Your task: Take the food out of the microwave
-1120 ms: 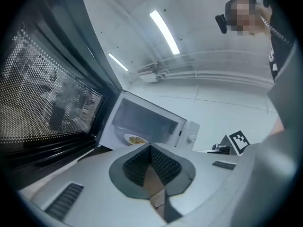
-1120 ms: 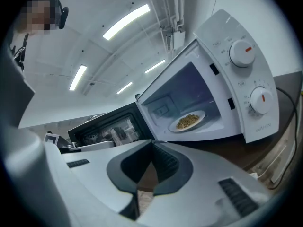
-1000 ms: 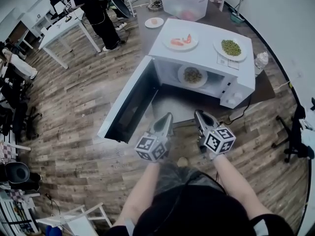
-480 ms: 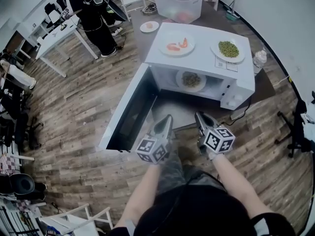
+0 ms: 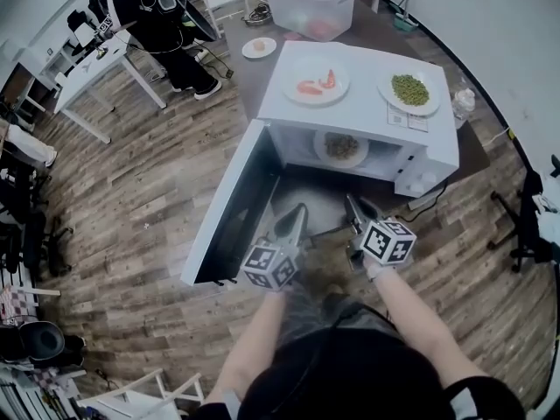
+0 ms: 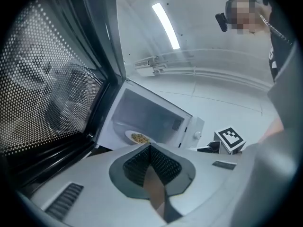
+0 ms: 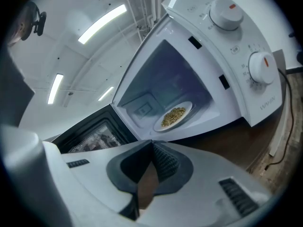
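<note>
A white microwave (image 5: 359,112) stands on a dark table with its door (image 5: 234,201) swung wide open to the left. Inside it lies a white plate of brownish food (image 5: 341,147), which also shows as the plate (image 6: 138,137) in the left gripper view and the plate (image 7: 173,116) in the right gripper view. My left gripper (image 5: 297,211) and right gripper (image 5: 351,202) hover side by side in front of the cavity, short of the plate. Both are shut with nothing between the jaws, as the left gripper (image 6: 149,146) and right gripper (image 7: 152,142) show close up.
On top of the microwave sit a plate of red food (image 5: 315,84) and a plate of green peas (image 5: 409,89). Behind are a clear bin (image 5: 315,3), a small plate (image 5: 259,47) and a bottle (image 5: 461,103). A person (image 5: 157,16) stands far left by a white table (image 5: 92,64).
Both grippers have edged forward toward the open microwave, still shut. The right gripper has rolled a little. The plate inside has not moved.
</note>
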Action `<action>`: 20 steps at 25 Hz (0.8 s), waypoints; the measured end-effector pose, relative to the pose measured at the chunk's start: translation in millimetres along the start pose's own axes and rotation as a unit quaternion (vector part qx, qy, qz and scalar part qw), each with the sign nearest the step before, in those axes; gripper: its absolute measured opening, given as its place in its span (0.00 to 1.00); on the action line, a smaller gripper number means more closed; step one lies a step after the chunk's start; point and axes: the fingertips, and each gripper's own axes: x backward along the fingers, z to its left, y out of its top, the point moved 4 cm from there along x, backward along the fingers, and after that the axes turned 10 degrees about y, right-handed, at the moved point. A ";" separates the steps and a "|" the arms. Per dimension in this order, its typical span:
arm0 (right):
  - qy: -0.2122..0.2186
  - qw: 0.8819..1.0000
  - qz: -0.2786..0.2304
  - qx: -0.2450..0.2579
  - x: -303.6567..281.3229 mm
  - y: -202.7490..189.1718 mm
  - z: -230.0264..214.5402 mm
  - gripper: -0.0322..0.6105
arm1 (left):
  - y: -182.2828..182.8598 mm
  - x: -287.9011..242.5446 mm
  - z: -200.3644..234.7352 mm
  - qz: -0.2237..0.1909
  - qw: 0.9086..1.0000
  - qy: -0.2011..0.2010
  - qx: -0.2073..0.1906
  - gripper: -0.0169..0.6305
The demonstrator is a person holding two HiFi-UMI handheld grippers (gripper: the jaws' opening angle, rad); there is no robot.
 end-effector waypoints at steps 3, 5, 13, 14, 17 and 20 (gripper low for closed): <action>-0.010 1.000 -0.008 -0.018 -6.5 0.8 -4.5 0.06 | 1.3 -8.0 1.2 0.002 1.000 -0.010 -0.002 0.03; -0.016 1.000 -0.010 -0.024 -10.1 1.6 -7.0 0.06 | 2.1 -12.9 1.3 0.002 1.000 -0.016 -0.002 0.03; -0.032 0.997 -0.020 -0.063 -33.2 10.1 -12.8 0.13 | 4.5 -38.3 7.4 -0.001 0.999 -0.041 -0.003 0.03; -0.035 0.997 -0.021 -0.065 -35.3 10.8 -14.5 0.13 | 4.0 -41.4 7.4 -0.001 0.999 -0.045 -0.005 0.03; -0.037 0.994 -0.037 -0.098 -40.9 12.2 -21.2 0.13 | 1.7 -51.6 7.7 -0.001 0.998 -0.057 -0.010 0.03; -0.033 0.987 -0.062 -0.145 -44.4 12.9 -25.8 0.13 | -3.2 -62.3 10.6 -0.002 0.998 -0.069 -0.011 0.03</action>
